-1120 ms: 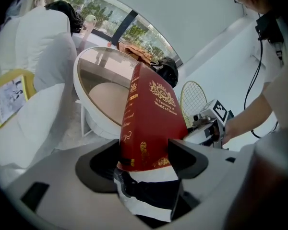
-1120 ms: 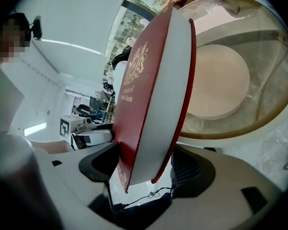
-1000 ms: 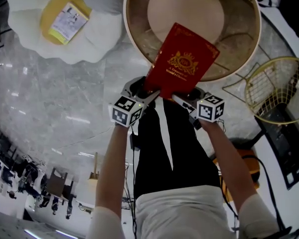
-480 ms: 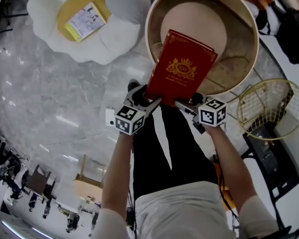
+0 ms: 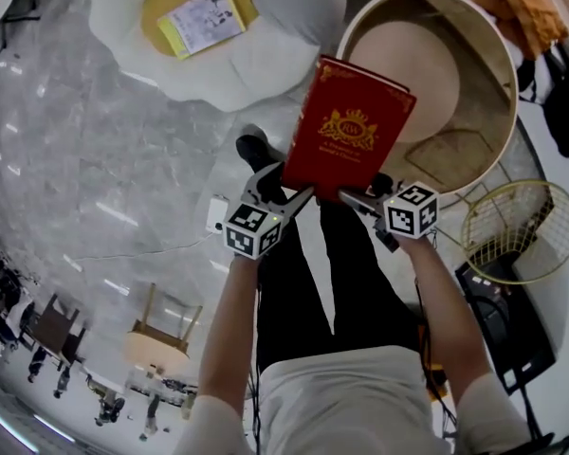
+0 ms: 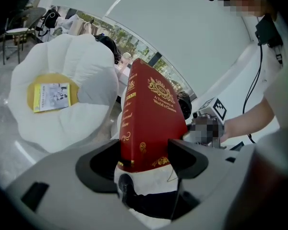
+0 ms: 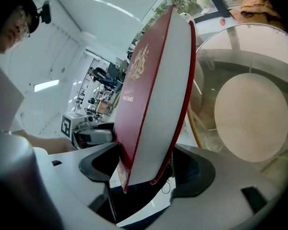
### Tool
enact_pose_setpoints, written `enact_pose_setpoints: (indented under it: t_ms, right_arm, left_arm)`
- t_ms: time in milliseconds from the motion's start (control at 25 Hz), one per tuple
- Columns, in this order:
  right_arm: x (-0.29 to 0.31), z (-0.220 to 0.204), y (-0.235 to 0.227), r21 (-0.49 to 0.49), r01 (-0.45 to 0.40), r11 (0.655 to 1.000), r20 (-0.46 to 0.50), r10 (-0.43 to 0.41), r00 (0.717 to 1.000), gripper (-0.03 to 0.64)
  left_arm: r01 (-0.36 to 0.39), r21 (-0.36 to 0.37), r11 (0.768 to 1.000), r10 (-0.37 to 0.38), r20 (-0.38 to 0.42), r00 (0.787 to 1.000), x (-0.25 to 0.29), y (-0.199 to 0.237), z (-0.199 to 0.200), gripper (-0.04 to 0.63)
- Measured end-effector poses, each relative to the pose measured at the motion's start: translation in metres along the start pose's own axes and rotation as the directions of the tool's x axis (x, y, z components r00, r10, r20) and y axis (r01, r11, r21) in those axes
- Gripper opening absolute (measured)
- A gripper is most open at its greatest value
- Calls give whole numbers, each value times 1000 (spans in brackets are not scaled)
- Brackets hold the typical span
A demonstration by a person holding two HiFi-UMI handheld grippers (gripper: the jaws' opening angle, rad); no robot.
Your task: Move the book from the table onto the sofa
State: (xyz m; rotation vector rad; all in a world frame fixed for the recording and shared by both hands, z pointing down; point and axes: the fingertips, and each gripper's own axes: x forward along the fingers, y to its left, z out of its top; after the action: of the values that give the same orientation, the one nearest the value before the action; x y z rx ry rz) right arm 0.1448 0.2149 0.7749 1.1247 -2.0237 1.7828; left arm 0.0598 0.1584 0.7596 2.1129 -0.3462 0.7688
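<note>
A shiny grey stone floor fills most of the room below the person. On it sits a big white sofa shaped like a flower, with a yellow middle. Next to the sofa is a round table. The red book is not on the table. It is up in the air, in front of the table's near edge and close to the sofa. Both grippers hold it by its bottom edge. The left gripper is clamped on the spine corner, and the right gripper is clamped on the corner with the pages. The book's long side points away from the person. The sofa lies ahead and to the left of the book, so the left gripper is nearer to it. A small yellow booklet already lies on the sofa's yellow middle.
</note>
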Motion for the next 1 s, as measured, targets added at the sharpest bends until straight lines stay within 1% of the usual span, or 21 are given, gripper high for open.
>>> enact_pose_setpoints:
  t_ms: [400,760,1000]
  right_arm:
    - [75,39,49,-30,-3,1000,-14,2,1000,353]
    - [128,86,88,-39,-12,999,-19,11,1000,353]
    - [163,118,105,-74,-31,997,-32,28,999,353]
  left_arm:
    - [-18,-6,1000,19,36,999,-59,74,21,319]
    - [-27,-5,1000,27,54,998,-103,131,56,319]
    - [-46,-6,999,46,72,996,-126,169,76,319]
